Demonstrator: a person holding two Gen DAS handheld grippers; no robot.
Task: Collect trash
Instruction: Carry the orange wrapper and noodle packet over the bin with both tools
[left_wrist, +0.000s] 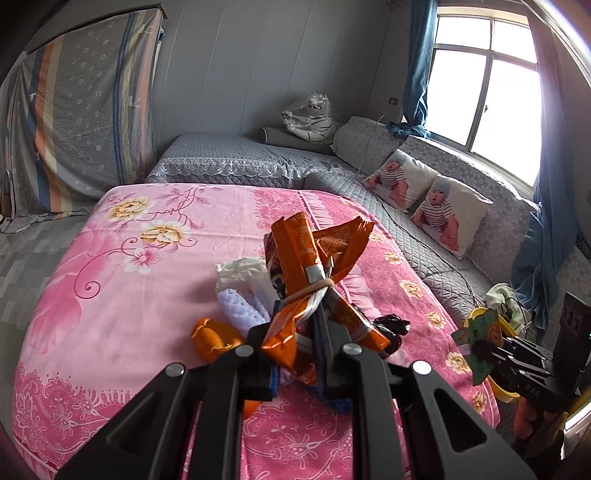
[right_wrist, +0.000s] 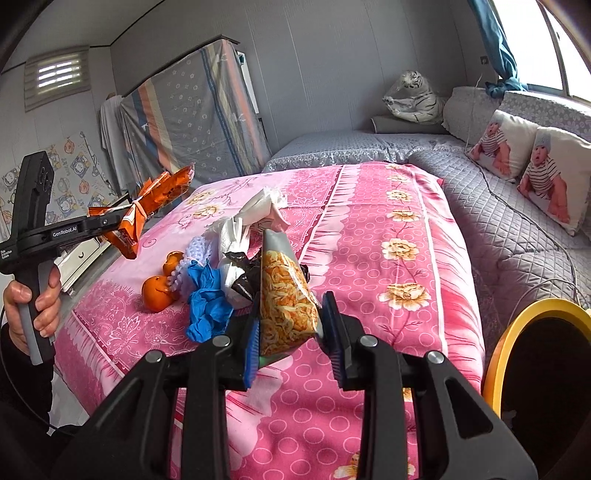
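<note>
- Our left gripper (left_wrist: 295, 332) grips a banded orange wrapper bundle (left_wrist: 314, 266), raised above the pink bed (left_wrist: 110, 295).
- Our right gripper (right_wrist: 291, 339) pinches a noodle-print bag (right_wrist: 286, 295) beside the yellow-rimmed bin (right_wrist: 495, 354).
- Tissue (right_wrist: 255, 214), a blue glove (right_wrist: 207, 299) and oranges (right_wrist: 157, 291) lie on the bed.

Yellow-rimmed bin (right_wrist: 506, 354): cut off by right and lower edges, interior too dark to read. Oranges (left_wrist: 214, 338): partly hidden behind left gripper (left_wrist: 295, 332). Blue glove (right_wrist: 207, 302): lower end masked by right gripper (right_wrist: 291, 325). Print on orange wrapper (left_wrist: 306, 254): too small to read. Snack bag (right_wrist: 286, 299): bottom hidden behind the finger (right_wrist: 253, 345). Window (left_wrist: 491, 74): overexposed, nothing discernible outside.
</note>
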